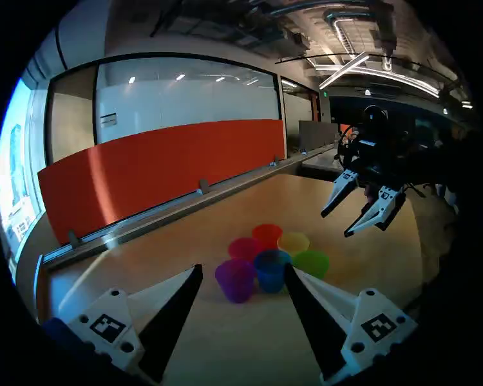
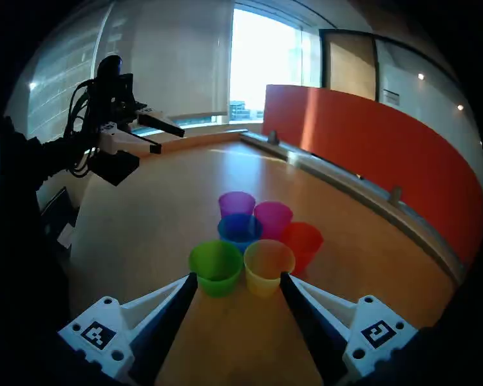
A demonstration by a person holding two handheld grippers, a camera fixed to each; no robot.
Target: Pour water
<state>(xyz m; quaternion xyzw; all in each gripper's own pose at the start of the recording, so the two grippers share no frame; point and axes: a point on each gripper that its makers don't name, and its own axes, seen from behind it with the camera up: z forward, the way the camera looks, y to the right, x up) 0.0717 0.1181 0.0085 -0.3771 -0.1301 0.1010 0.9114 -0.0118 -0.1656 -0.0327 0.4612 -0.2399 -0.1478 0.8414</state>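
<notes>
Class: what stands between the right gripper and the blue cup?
In the right gripper view, the green cup and the yellow cup stand side by side between the right gripper and the blue cup.

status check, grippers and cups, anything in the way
left gripper open, empty. right gripper open, empty. six cups bunched together on table, untouched. nothing between grippers and cups.
</notes>
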